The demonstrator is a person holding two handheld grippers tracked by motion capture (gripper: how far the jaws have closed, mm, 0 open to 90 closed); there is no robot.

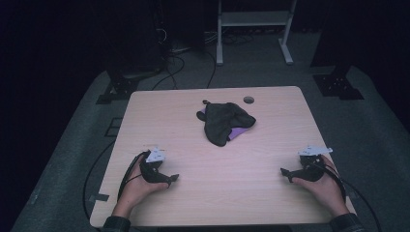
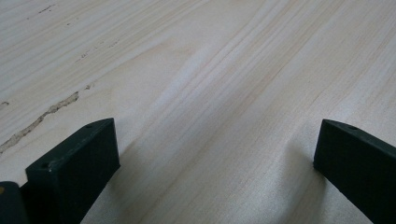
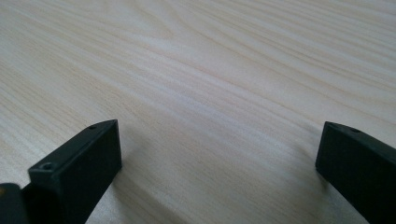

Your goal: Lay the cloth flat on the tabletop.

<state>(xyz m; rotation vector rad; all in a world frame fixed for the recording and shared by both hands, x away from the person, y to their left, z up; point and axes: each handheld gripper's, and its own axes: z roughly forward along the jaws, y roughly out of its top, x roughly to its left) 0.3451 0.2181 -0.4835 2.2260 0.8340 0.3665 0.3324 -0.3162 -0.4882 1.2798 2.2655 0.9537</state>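
Note:
A crumpled dark grey cloth (image 1: pixel 221 122) lies on the far middle of the light wooden table (image 1: pixel 193 193), with a patch of purple fabric (image 1: pixel 238 132) showing under its right side. My left gripper (image 1: pixel 170 180) rests on the table near the front left, held in a hand, and is open. My right gripper (image 1: pixel 286 174) rests near the front right, also open. In the left gripper view the gripper (image 2: pixel 217 154) has jaws spread wide over bare wood. The right gripper view shows that gripper (image 3: pixel 219 154) the same way. Both grippers are well short of the cloth.
A small round hole (image 1: pixel 248 99) sits in the tabletop near the far edge, right of the cloth. Beyond the table stand a white metal frame (image 1: pixel 254 29) and dark stands with cables on a grey floor. A long scratch (image 2: pixel 39 120) marks the wood.

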